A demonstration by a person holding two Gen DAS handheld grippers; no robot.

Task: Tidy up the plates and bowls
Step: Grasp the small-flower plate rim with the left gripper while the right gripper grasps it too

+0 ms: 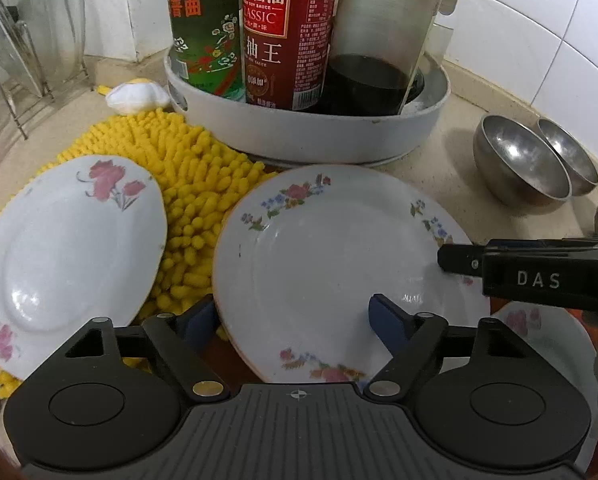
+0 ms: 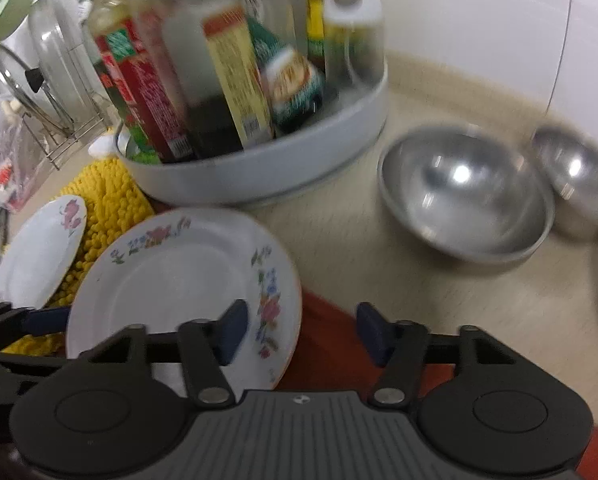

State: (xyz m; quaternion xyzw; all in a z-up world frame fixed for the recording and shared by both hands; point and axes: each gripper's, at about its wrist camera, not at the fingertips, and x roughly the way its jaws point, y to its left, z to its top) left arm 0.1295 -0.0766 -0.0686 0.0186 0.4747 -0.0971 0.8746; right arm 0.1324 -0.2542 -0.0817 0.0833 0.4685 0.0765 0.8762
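A white plate with small coloured flowers (image 1: 331, 248) (image 2: 179, 280) lies in the middle, partly on a red surface. My left gripper (image 1: 293, 320) stands open astride the plate's left rim, one pad outside it and one above the plate. My right gripper (image 2: 303, 332) is open astride the right rim, with no pad pressing. A second plate with pink flowers (image 1: 67, 248) (image 2: 39, 256) leans on the yellow mat at the left. A third plate (image 1: 539, 328) peeks out at lower right. Two steel bowls (image 1: 519, 160) (image 2: 463, 196) sit at the right on the counter.
A round white tray (image 1: 307, 136) full of sauce bottles stands just behind the middle plate. A shaggy yellow mat (image 1: 187, 184) lies between the plates. A wire rack with glass lids (image 1: 27, 60) stands at far left. Tiled wall closes the back.
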